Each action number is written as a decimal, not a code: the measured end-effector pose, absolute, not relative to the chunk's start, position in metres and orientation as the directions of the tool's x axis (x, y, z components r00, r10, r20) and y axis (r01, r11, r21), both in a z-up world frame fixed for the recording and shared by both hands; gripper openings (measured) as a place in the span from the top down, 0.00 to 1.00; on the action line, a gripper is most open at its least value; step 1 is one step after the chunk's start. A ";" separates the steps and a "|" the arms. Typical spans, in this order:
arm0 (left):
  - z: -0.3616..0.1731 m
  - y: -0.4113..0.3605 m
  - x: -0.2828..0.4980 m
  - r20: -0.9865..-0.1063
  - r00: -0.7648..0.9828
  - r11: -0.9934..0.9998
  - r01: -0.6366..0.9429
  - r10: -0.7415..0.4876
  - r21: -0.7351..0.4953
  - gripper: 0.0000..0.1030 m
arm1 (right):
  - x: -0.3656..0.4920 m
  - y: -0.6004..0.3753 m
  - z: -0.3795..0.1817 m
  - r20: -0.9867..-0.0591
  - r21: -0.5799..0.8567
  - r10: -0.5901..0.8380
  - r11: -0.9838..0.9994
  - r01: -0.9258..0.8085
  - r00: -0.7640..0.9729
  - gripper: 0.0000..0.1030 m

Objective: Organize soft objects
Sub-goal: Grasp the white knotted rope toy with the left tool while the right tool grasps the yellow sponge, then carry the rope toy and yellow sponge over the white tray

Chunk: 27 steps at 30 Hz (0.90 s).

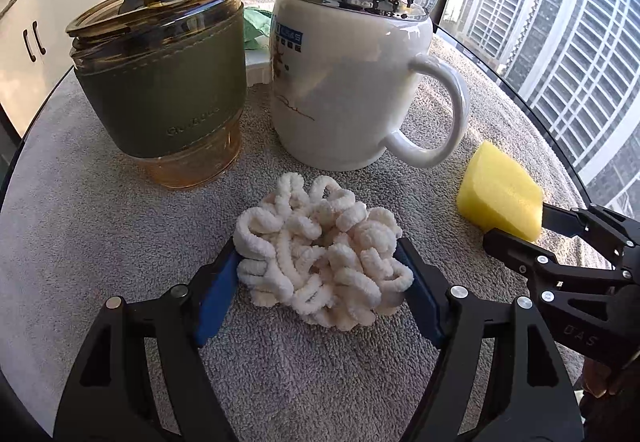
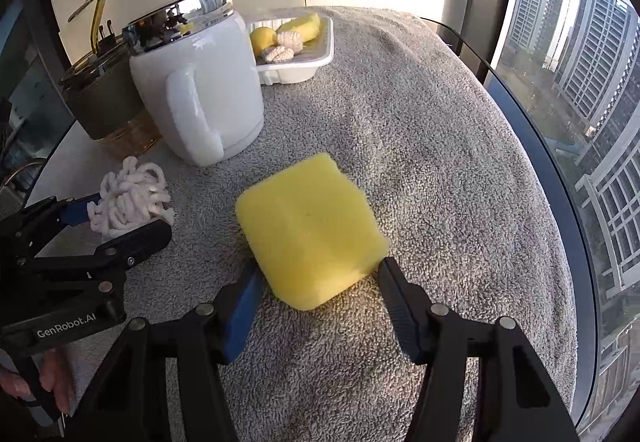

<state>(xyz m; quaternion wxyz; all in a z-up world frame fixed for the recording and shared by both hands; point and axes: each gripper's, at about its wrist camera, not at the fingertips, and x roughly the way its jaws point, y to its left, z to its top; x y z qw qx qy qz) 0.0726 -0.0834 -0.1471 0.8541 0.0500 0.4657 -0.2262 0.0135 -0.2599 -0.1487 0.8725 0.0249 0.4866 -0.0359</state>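
A white fluffy chenille scrunchie (image 1: 320, 254) lies on the grey towel, between the fingers of my left gripper (image 1: 320, 262), whose pads press its two sides. It also shows in the right wrist view (image 2: 130, 200), with the left gripper (image 2: 120, 218) around it. A yellow sponge block (image 2: 310, 230) lies on the towel between the fingers of my right gripper (image 2: 316, 274), which touch its near corners. The sponge (image 1: 500, 194) and right gripper (image 1: 516, 224) show at the right of the left wrist view.
A white mug with a chrome lid (image 1: 352, 82) and an amber tumbler with green sleeve and straw (image 1: 164, 90) stand just behind the scrunchie. A white tray (image 2: 320, 58) at the back holds yellow and white soft pieces. The round table's glass edge (image 2: 560, 170) is at the right.
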 end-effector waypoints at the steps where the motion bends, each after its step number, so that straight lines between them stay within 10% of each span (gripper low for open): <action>1: -0.146 -0.077 0.073 -0.814 0.469 0.899 0.416 -0.342 -0.138 0.40 | 0.013 -0.259 -0.149 -0.851 0.005 -0.042 0.996 0.087 0.523 0.44; 7: -0.143 -0.057 0.071 -0.810 0.479 0.912 0.378 -0.340 -0.159 0.66 | 0.012 -0.260 -0.146 -0.850 0.036 -0.017 0.995 0.091 0.526 0.50; 27: -0.105 0.020 0.043 -0.758 0.592 0.942 0.322 -0.274 -0.089 0.69 | -0.008 -0.238 -0.099 -0.793 0.113 0.068 0.993 0.038 0.606 0.54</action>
